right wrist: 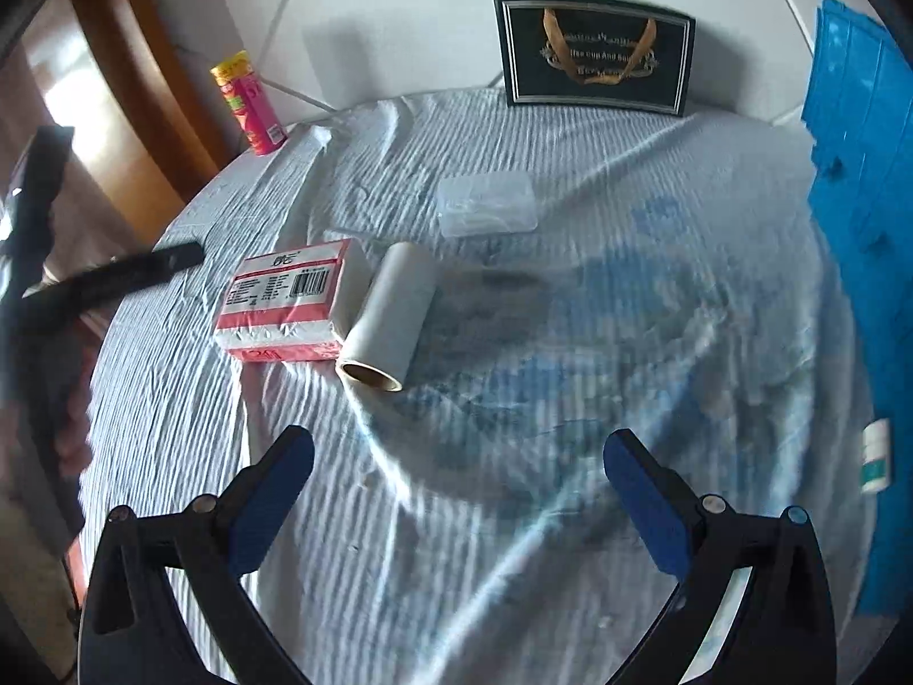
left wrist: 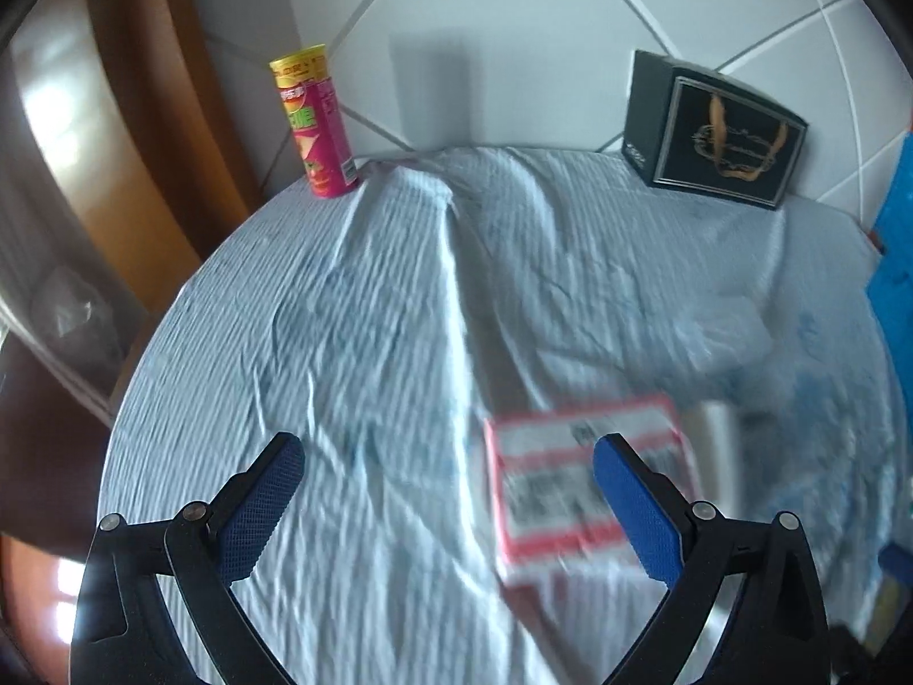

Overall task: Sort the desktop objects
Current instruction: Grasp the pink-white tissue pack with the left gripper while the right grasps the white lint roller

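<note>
- Left gripper (left wrist: 448,471) spread wide, holding nothing, above striped cloth (left wrist: 342,342); its right finger overlaps the blurred pink-bordered packet (left wrist: 548,491).
- Right gripper (right wrist: 459,465) wide apart, empty, over bare cloth (right wrist: 513,542).
- Pink packet (right wrist: 288,299) left of centre, touching a white paper roll (right wrist: 391,308) lying on its side.
- Clear plastic box (right wrist: 488,202) farther back, lid on, contents unreadable.
- Black gift box (right wrist: 596,54) far edge by the wall; chip can (right wrist: 251,103) upright at far left edge.
- Blue bin (right wrist: 861,228) along right edge.
</note>
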Demonstrator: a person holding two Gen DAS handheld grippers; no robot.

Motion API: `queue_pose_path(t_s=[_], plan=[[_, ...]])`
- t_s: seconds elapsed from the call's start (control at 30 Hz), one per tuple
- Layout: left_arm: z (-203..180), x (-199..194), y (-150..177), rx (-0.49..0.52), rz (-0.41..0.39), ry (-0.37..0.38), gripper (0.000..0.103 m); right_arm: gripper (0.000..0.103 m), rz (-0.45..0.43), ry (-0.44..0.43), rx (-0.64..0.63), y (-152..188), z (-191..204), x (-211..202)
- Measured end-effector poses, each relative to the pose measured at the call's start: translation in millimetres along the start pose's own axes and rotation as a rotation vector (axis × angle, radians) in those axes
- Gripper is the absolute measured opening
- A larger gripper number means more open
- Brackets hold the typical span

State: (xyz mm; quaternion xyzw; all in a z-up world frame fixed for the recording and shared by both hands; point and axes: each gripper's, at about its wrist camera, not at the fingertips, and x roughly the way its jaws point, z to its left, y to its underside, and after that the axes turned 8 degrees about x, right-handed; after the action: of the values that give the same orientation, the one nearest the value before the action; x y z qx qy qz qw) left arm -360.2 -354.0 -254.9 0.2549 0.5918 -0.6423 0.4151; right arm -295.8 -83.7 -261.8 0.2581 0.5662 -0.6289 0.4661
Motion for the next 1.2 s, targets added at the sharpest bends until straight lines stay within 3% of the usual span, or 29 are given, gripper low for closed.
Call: queue_pose_path(t_s=[0.13, 0.23, 0.3, 0.47, 0.57, 0.73, 0.87, 1.07, 1.13, 1.2], plan=[[3.2, 64.8, -17.2, 0.042, 0.064, 0.007, 0.102, 0.103, 0.023, 0.035, 0.057, 4.7, 11.9, 27.9], [1.7, 84.6, -7.3, 0.055, 0.085, 0.033, 0.101, 0.103, 0.047, 0.045, 0.058, 4.3, 22.5, 47.8], [1.2, 79.4, 3.1, 0.053, 0.060, 0.042, 0.100, 0.103, 0.065, 0.033, 0.041, 2.9, 30.5, 57.4], [0.4, 52.7, 39.2, 0.042, 0.120, 0.126, 0.100, 0.103, 0.117, 0.009, -0.016, -2.7, 47.8, 82.3], [-3.2, 34.4, 59.2, 0.058, 0.131, 0.133, 0.100, 0.103, 0.099, 0.061, -0.033, -9.9, 46.0, 87.2], [-15.0, -3.2, 55.9, 0.022, 0.101, 0.185, 0.100, 0.103, 0.079, 0.060, 0.014, -26.0, 18.7, 77.4], [-47.3, -20.7, 47.7, 0.044, 0.081, 0.231, 0.100, 0.103, 0.086, 0.059, 0.012, -22.2, -2.2, 62.3], [-108.2, 2.0, 57.8, 0.155, 0.161, 0.212, 0.100, 0.103, 0.087, 0.062, 0.022, -21.0, -27.9, 51.0], [-114.5, 21.9, 67.4, 0.157, 0.220, 0.179, 0.100, 0.103, 0.086, 0.070, 0.025, -21.4, -33.0, 52.6], [-109.7, 31.5, 73.3, 0.116, 0.230, 0.189, 0.099, 0.103, 0.080, 0.073, 0.029, -24.5, -38.7, 54.7]])
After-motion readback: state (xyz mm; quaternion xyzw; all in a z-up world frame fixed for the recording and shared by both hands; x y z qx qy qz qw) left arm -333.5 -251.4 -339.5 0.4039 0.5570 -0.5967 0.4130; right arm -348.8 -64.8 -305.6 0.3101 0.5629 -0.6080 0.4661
